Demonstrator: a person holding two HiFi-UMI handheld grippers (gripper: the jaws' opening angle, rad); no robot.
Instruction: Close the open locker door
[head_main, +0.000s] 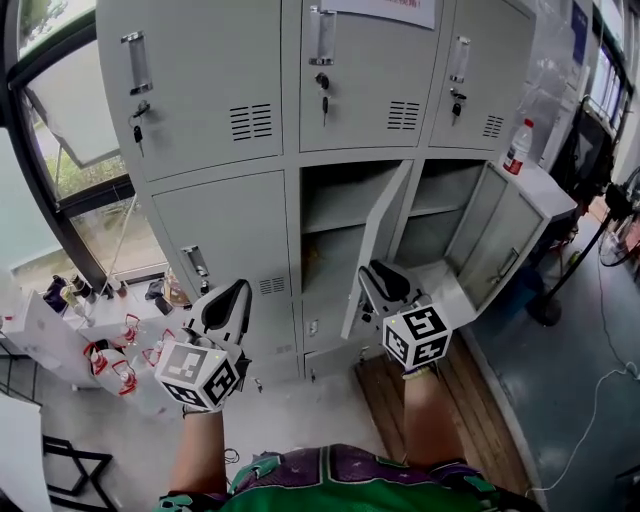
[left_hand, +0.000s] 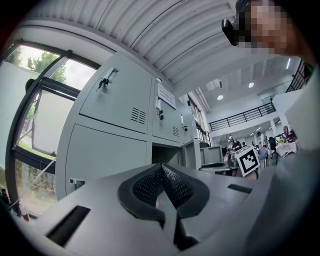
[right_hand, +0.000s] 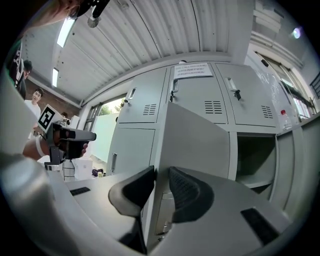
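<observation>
The middle lower locker's grey door (head_main: 375, 240) stands swung out toward me, showing the empty compartment behind it. My right gripper (head_main: 378, 272) is at the door's free edge. In the right gripper view the door (right_hand: 200, 135) runs edge-on between the two pads of the right gripper (right_hand: 161, 172), which close against it. My left gripper (head_main: 232, 292) hangs in front of the closed lower left locker, apart from the door. In the left gripper view its pads (left_hand: 161, 170) meet with nothing between them.
The lower right locker's door (head_main: 505, 245) also stands wide open, with a white bottle (head_main: 517, 147) on top of it. A fan stand (head_main: 545, 305) rises at the right. Bags and small items (head_main: 110, 350) lie on the floor at the left, below the window.
</observation>
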